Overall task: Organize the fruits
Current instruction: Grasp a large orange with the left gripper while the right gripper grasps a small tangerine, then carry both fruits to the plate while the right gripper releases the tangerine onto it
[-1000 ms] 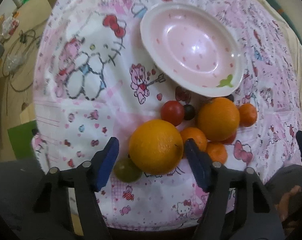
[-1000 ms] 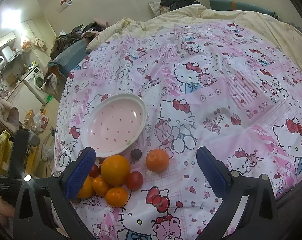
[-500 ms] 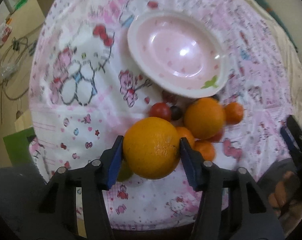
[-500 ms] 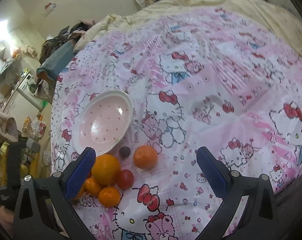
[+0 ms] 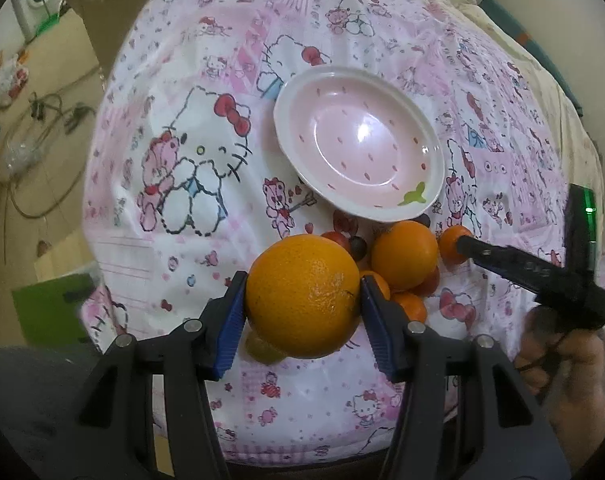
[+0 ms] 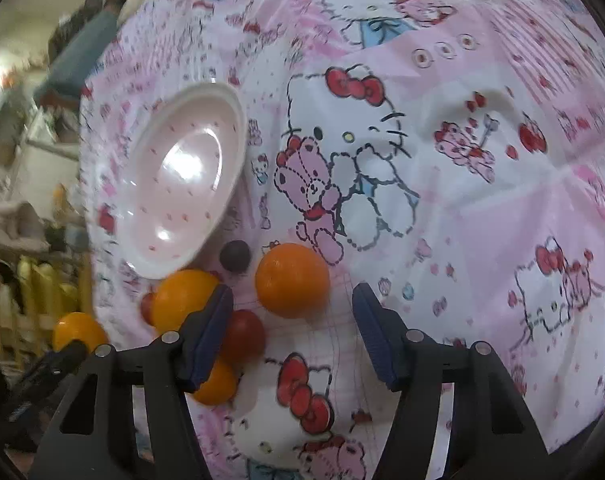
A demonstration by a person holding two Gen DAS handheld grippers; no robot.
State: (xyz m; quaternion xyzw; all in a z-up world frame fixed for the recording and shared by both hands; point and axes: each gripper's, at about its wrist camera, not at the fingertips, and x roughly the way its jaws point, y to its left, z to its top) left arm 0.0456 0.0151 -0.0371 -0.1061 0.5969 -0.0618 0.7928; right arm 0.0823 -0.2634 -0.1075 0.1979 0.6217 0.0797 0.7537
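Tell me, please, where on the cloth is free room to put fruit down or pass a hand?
The plate is empty. Bare cloth lies left of the plate and the fruit pile; more lies on the plate's far side. It is crowded just below the plate's near rim, where the pile sits and the right gripper comes down around a small orange.

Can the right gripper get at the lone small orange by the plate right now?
Probably yes. The right gripper is open, its fingers straddling the line to the small orange just ahead. Nothing lies between; the tomato sits beside the left finger.
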